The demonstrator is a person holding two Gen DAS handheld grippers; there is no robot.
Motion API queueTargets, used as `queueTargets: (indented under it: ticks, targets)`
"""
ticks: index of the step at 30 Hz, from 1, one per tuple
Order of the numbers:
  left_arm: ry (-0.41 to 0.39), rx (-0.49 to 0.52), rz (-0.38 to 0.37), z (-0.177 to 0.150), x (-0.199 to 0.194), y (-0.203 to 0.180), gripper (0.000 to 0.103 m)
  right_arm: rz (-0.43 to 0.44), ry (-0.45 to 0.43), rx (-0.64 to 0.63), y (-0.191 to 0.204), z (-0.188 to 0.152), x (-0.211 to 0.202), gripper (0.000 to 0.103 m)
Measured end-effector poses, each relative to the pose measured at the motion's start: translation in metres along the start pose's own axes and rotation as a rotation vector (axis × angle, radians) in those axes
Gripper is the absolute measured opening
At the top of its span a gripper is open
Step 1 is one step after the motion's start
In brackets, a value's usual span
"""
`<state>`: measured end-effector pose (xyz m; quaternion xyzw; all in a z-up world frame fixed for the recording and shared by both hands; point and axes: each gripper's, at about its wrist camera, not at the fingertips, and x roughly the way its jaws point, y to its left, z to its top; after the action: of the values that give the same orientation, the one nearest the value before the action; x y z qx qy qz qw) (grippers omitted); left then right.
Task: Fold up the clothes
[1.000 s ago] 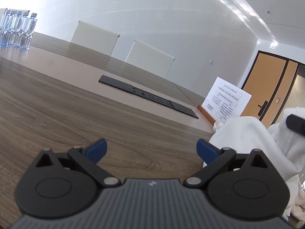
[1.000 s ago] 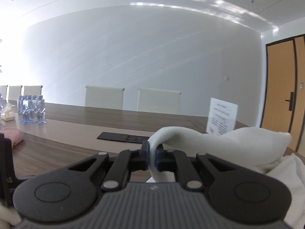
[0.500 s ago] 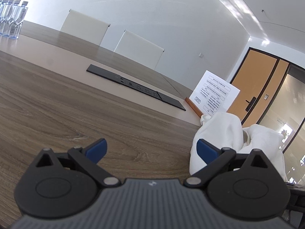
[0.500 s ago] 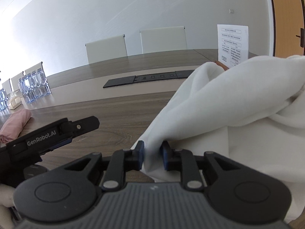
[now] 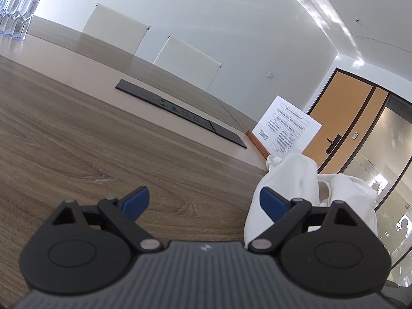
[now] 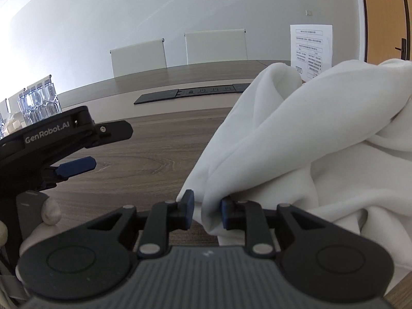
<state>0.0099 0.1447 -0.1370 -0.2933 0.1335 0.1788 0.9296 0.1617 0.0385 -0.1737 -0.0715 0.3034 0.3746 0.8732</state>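
Observation:
A white garment (image 6: 309, 141) lies bunched on the wooden table (image 6: 154, 149) at the right. My right gripper (image 6: 206, 212) has its jaws partly apart with a fold of the garment between them; the left pad is off the cloth. My left gripper (image 5: 203, 202) is open and empty just above the table, with the garment (image 5: 296, 180) by its right finger. The left gripper also shows in the right wrist view (image 6: 77, 166), left of the garment.
A black socket strip (image 5: 180, 110) is set in the table's middle. A paper sign on a wooden stand (image 5: 285, 128) is behind the garment. Water bottles (image 6: 38, 103) stand far left. Two white chairs (image 5: 154, 41) are across the table. A door (image 5: 342, 118) is at right.
My right gripper came down toward the table with the garment and its jaws have loosened from tightly shut. My left gripper stayed open and shifted slightly toward the garment.

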Motion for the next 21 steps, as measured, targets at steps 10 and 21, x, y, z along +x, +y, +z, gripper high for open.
queueTargets:
  ticks: [10, 21]
  targets:
    - [0.002, -0.015, -0.088, 0.0, -0.002, -0.001, 0.084, -0.051, -0.019, -0.066, 0.016, -0.012, 0.006, 0.033]
    - [0.064, -0.043, -0.147, -0.002, 0.006, 0.0, 0.052, -0.072, -0.041, -0.103, 0.026, -0.016, 0.013, 0.042]
